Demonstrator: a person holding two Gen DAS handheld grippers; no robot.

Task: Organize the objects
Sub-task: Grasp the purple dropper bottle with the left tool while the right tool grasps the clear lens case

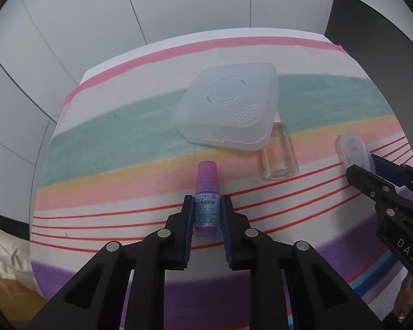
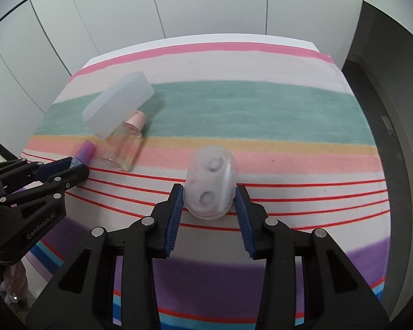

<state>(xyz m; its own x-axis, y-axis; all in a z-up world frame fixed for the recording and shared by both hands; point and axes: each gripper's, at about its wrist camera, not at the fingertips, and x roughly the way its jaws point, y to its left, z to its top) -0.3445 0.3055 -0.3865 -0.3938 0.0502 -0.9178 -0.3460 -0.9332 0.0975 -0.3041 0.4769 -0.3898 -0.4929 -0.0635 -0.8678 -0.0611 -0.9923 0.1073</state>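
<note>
Left gripper point(image 1: 207, 213) clamps eye-drop bottle point(image 1: 206, 200), cap pointing away along fingers.

1. Small eye-drop bottle point(image 1: 206, 206): purple cap, blue printed label; clamped between the left gripper's point(image 1: 207, 214) pads, cap pointing away.
2. Clear oval lens case point(image 2: 210, 185): two round wells inside; pinched by the right gripper point(image 2: 209, 200).
3. Translucent square box point(image 1: 227, 104): lid closed; tilted, resting on the clear bottle point(image 1: 279, 154), which has a pink cap point(image 2: 136, 119) and lies on its side.
</note>
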